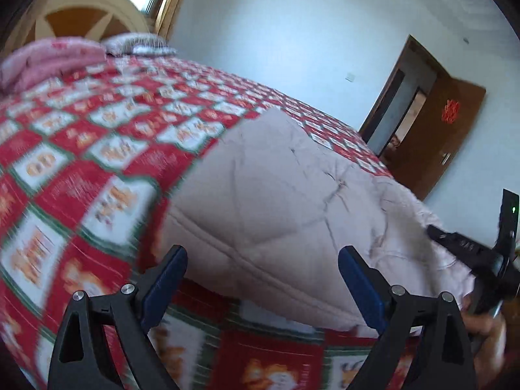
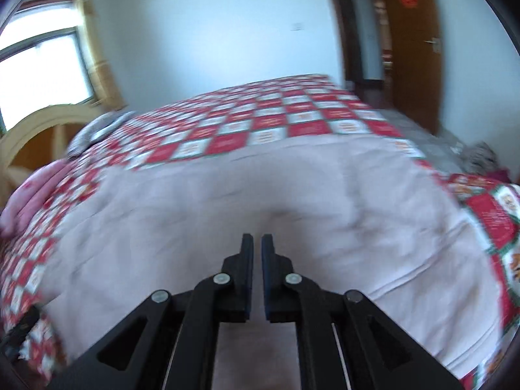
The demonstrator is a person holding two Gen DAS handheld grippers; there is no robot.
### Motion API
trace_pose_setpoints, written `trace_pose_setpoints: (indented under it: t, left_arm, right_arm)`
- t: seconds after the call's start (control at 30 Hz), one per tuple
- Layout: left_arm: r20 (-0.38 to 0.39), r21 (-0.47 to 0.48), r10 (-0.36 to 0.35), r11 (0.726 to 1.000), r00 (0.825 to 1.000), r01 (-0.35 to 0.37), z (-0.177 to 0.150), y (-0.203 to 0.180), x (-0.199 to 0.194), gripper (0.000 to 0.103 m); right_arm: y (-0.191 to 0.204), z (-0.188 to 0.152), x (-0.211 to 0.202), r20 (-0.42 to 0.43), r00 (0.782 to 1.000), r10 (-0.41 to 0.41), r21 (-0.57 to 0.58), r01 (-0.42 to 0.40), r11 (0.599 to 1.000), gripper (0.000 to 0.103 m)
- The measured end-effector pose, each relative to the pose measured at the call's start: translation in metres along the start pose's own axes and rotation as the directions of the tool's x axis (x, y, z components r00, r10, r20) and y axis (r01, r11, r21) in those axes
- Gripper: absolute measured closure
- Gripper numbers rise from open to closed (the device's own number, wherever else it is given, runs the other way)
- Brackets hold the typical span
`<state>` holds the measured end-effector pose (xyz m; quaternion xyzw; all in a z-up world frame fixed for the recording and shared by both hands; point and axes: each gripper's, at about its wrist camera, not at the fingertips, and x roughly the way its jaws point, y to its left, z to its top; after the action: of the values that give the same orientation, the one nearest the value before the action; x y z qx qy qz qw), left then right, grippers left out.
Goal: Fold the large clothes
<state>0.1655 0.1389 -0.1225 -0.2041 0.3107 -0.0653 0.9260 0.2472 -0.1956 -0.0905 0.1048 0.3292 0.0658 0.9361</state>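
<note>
A large pale pink quilted garment lies spread flat on the bed, and in the right wrist view the garment fills the middle of the frame. My left gripper is wide open just above the garment's near edge, with nothing between its blue pads. My right gripper hovers over the garment with its jaws only a narrow slit apart and nothing in them. At the right edge of the left wrist view, a hand holds the right tool's black body over the cloth.
A red and white checked bedspread covers the bed. A folded pink quilt and a grey pillow lie near the wooden headboard. A brown door stands open beyond the bed, and a window is at the left.
</note>
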Motion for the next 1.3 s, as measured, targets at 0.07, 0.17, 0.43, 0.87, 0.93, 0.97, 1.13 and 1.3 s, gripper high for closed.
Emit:
trace_pose_setpoints:
  t: [0.07,0.17,0.43,0.87,0.93,0.97,1.13,1.3]
  left_arm:
    - [0.009,-0.029,0.001,1.0,1.0,-0.001,0.002,0.0,0.006,0.009]
    - [0.008,-0.053,0.01,0.999,1.0,-0.009,0.004,0.0,0.009,0.009]
    - [0.027,-0.042,0.058,0.998,0.998,-0.056,-0.021,0.001,0.008,0.009]
    - [0.052,-0.225,-0.007,0.974,0.999,0.018,0.006,0.026,0.024,0.008]
    - [0.08,-0.272,-0.027,0.961,0.996,0.048,0.016,0.026,0.03,0.008]
    - [0.098,-0.289,-0.044,0.955,0.994,0.071,0.021,0.023,0.034,0.008]
    - [0.089,-0.216,-0.037,0.975,0.995,0.056,0.029,0.005,0.052,0.009]
    - [0.106,-0.092,-0.087,0.991,0.991,0.097,0.04,-0.019,0.048,0.067]
  right_arm:
    - [0.023,-0.004,0.013,-0.015,0.999,0.029,-0.052,-0.03,0.998,0.095]
    - [0.034,-0.013,0.04,-0.051,0.998,0.048,-0.05,-0.05,0.997,0.095]
    - [0.033,-0.036,0.066,-0.109,0.994,0.022,-0.084,-0.031,0.996,0.098]
    - [0.029,-0.038,0.065,-0.111,0.993,0.049,-0.083,-0.058,0.995,0.098]
    - [0.027,-0.037,0.066,-0.116,0.991,0.064,-0.071,-0.072,0.995,0.098]
    - [0.027,-0.038,0.066,-0.117,0.991,0.069,-0.065,-0.077,0.995,0.098]
    - [0.028,-0.038,0.066,-0.12,0.99,0.077,-0.055,-0.084,0.995,0.098]
    - [0.018,-0.038,0.069,-0.13,0.983,0.129,0.017,-0.128,0.992,0.098]
